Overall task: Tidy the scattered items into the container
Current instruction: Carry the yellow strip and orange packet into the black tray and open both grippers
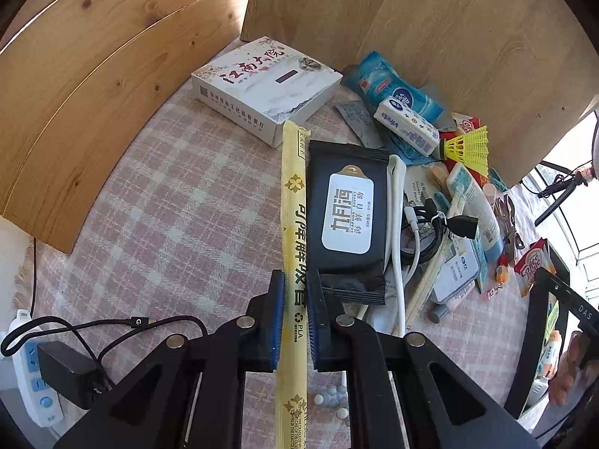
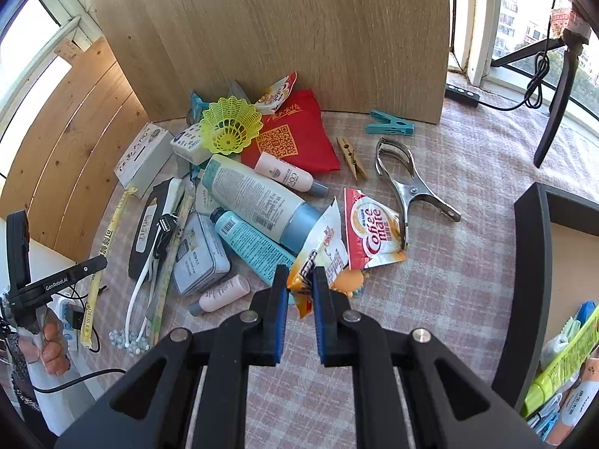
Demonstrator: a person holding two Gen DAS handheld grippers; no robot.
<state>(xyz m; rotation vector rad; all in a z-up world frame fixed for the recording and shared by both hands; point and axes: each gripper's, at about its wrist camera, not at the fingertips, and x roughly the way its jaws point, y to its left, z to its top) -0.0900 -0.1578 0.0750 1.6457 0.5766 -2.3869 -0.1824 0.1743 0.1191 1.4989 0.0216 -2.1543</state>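
My left gripper (image 1: pixel 295 280) is shut on a long yellow wrapped straw packet (image 1: pixel 294 224), which lies lengthwise between the pads next to a black wet-wipes pack (image 1: pixel 346 213). The straw packet also shows in the right wrist view (image 2: pixel 105 247). My right gripper (image 2: pixel 300 280) is shut on the end of an orange and white snack sachet (image 2: pixel 318 254) beside a Coffee-mate sachet (image 2: pixel 370 228). The dark container (image 2: pixel 531 280) stands at the right with several items inside.
On the pink checked cloth lie a pile of tubes (image 2: pixel 254 198), a yellow shuttlecock (image 2: pixel 230 123), a red pouch (image 2: pixel 295 134), a metal clip (image 2: pixel 408 183), pegs (image 2: pixel 389 124), a white tissue box (image 1: pixel 265 86) and cables. Wooden boards stand behind. A power strip (image 1: pixel 35 374) lies at the left edge.
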